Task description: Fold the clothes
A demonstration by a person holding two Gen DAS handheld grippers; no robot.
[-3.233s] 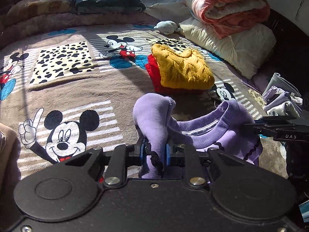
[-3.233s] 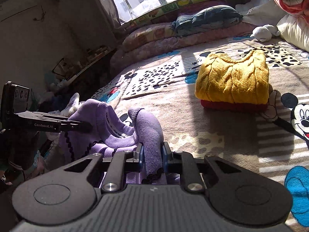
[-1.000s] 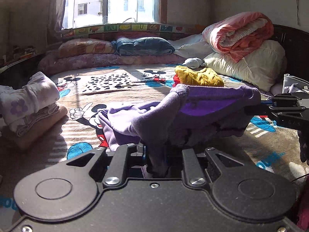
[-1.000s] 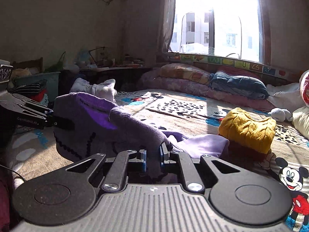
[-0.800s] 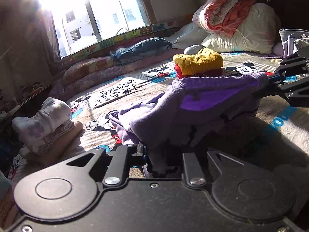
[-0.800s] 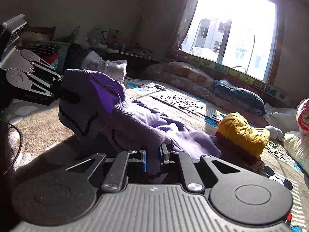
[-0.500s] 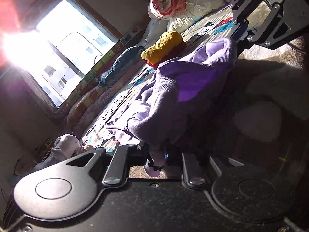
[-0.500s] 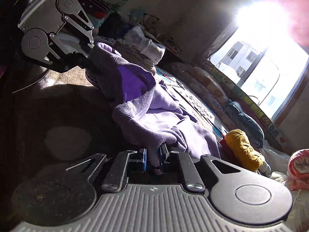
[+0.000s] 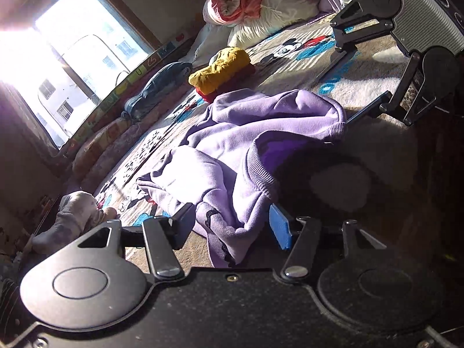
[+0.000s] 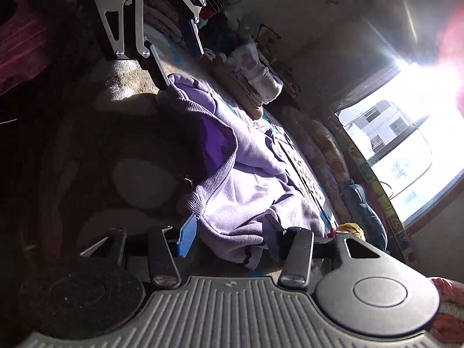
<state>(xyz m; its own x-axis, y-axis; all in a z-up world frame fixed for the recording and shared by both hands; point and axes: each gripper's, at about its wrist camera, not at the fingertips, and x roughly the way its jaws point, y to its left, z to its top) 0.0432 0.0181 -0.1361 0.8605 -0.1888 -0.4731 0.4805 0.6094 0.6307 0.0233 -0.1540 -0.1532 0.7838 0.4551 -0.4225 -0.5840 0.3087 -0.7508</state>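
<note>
While both sets of fingers stand apart, findings are as follows.
Purple sweatshirt (image 9: 261, 145): one, lying crumpled on the bed cover (image 9: 362, 75), ribbed hem turned towards both cameras, near the cover's front edge.
Left gripper (image 9: 232, 226): fingers spread wide, one on either side of a hanging fold of the sweatshirt's hem; whether the pads touch the cloth cannot be told.
Right gripper (image 10: 229, 237): fingers likewise apart, cloth bunched between them, not pinched.
Right gripper in left view: one finger tip at the far end of the hem, contact uncertain.
Folded stack (image 9: 221, 71): one, yellow knit over red, further up the cover, well apart.
Pale folded pile (image 9: 72, 214): one, by the cover's left edge.
Window (image 9: 72, 52): one, behind the bed.
</note>
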